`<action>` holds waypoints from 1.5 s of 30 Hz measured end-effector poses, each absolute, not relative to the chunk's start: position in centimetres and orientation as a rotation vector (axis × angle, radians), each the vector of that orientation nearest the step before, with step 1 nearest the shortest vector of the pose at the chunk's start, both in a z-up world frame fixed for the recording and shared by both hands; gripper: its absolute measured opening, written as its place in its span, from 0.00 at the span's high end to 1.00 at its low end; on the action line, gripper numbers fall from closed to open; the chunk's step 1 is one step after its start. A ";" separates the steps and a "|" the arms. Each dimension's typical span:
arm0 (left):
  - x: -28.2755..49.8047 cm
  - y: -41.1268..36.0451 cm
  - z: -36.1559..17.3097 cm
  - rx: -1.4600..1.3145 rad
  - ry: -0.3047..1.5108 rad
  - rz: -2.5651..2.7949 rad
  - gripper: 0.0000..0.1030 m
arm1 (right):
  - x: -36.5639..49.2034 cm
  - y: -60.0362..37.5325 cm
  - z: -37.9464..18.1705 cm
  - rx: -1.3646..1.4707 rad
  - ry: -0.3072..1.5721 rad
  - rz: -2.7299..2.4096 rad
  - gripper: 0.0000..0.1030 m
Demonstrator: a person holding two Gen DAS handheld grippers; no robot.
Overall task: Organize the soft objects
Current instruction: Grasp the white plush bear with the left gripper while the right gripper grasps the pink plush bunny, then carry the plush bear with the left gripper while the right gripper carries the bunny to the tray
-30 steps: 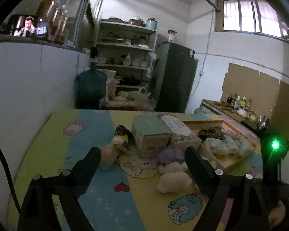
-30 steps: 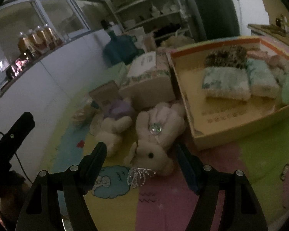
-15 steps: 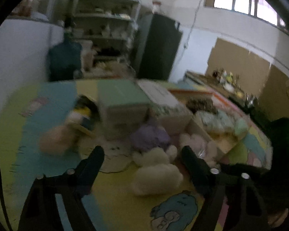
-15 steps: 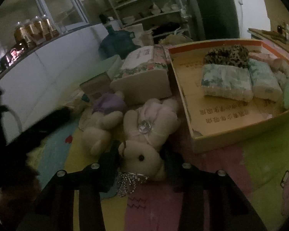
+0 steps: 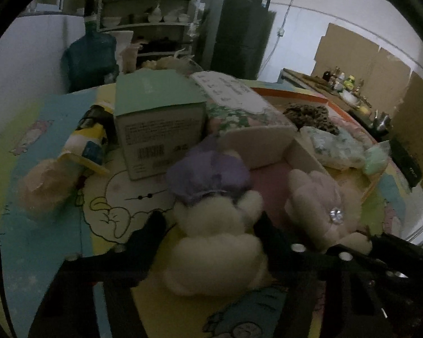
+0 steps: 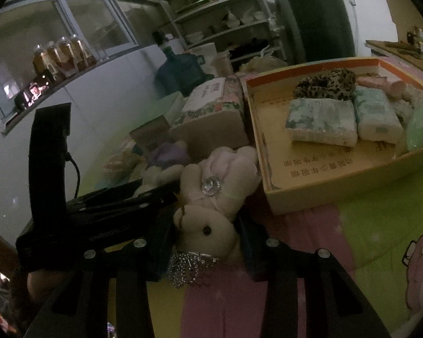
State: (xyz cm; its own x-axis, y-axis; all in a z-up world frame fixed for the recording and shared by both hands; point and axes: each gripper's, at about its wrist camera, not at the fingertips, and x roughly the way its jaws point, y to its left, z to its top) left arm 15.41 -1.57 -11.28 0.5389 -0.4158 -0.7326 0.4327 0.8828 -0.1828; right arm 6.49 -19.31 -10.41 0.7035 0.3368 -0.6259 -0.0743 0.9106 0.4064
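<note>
While the right gripper (image 6: 206, 225) sits clamped on the head of the pink plush rabbit (image 6: 214, 194), its two black fingers pressing into the fur on either side, the left gripper (image 5: 208, 225) has just been closing around the white plush toy (image 5: 214, 233) with a purple cap, whose body lies between the jaws; the fingers (image 5: 152, 231) flank the toy closely, and contact on both sides looks likely though the dim, soft picture does not settle it. Both toys lie side by side on the cartoon-printed mat (image 6: 380, 225), the rabbit just to the right of the left gripper's tips, its jewel facing up and a beaded silver ornament under its chin. Ahead and to the right of the right gripper stands the shallow cardboard tray (image 6: 338, 180), already holding folded soft packs and a leopard-print piece. Straight ahead of the left gripper stands a green-topped box (image 5: 160, 129), with a floral box (image 5: 239, 104) beside it, and a third doll (image 5: 70, 166) lies off to the left of that gripper's tips.
</note>
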 end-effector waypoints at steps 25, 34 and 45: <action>8.0 3.1 -2.8 -0.067 0.549 -0.336 0.50 | 3.1 -17.6 -6.8 0.312 0.605 0.357 0.59; 7.4 1.4 -1.0 -0.088 0.506 -0.350 0.50 | 2.1 -18.6 -5.0 0.296 0.520 0.350 0.59; 8.1 -3.5 0.2 -0.081 0.478 -0.441 0.50 | 1.7 -22.9 -3.8 0.327 0.465 0.257 0.59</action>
